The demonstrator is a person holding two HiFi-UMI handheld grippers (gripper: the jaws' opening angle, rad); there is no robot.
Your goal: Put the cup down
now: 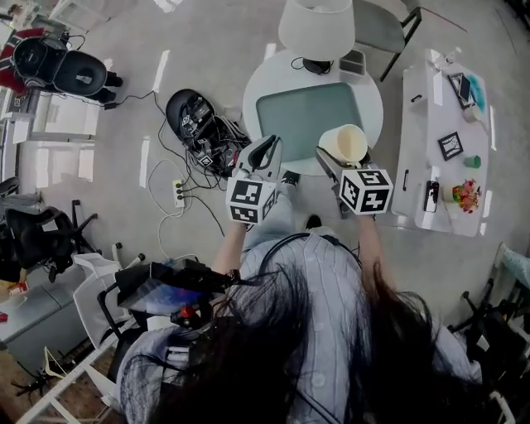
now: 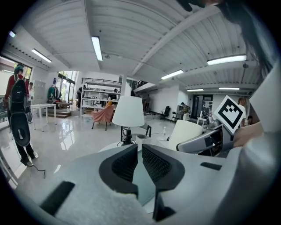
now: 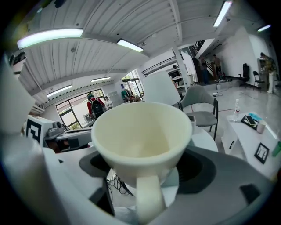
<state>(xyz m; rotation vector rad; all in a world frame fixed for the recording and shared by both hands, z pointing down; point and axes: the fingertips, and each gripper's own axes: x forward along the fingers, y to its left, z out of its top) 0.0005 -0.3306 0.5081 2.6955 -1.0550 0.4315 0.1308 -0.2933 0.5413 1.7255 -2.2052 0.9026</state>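
Open-plan room. A pale grey glossy floor [image 1: 207,41] carries a round white counter [image 1: 373,103] at upper centre with a white-shaded lamp [image 1: 316,25]. A grey chair [image 1: 383,25] stands behind it and a long white side table [image 1: 422,132] at right. The ribbed white ceiling [image 2: 131,35] holds tube lights [image 2: 97,47]; windows [image 2: 66,85] lie at far left.

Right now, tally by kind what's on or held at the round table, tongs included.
Cup: 1, cream, gripped in the right tongs
Lamp: 1, white shade
Mat: 1, green
Small grey box: 1
Tongs: 2, left tongs empty
Total: 6
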